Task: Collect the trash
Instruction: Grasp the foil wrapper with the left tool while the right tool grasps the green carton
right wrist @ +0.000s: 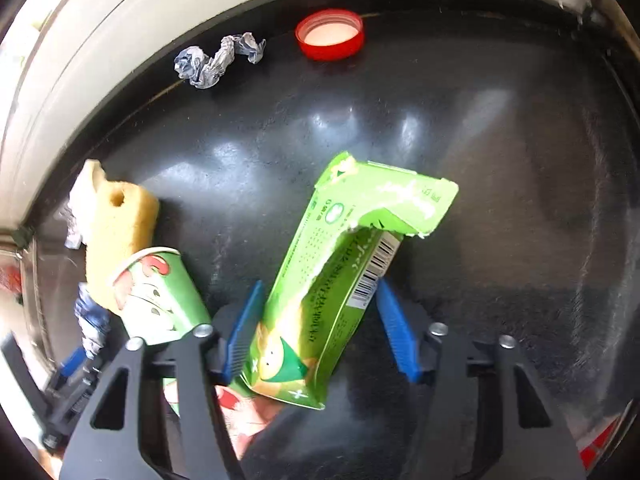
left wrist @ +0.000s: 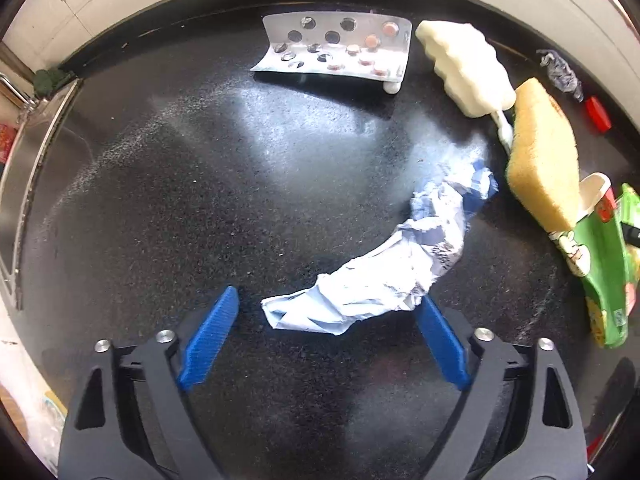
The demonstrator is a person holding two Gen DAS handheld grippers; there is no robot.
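Observation:
A crumpled white and blue paper wrapper (left wrist: 384,264) lies on the black counter (left wrist: 200,200), its near end between the blue fingers of my left gripper (left wrist: 328,312), which is open around it. My right gripper (right wrist: 318,316) is open, its fingers on either side of a torn green carton (right wrist: 336,272); the left pad touches it, the right pad stands slightly apart. A green paper cup (right wrist: 160,300) lies on its side to the left. A small crumpled wrapper (right wrist: 216,60) and a red bottle cap (right wrist: 330,34) lie near the back wall.
A silver pill blister pack (left wrist: 340,48), a white sponge brush (left wrist: 464,68) and a yellow sponge (left wrist: 544,152) lie at the back right of the left view. A steel sink (left wrist: 32,168) is on the left. The wall borders the counter's back edge.

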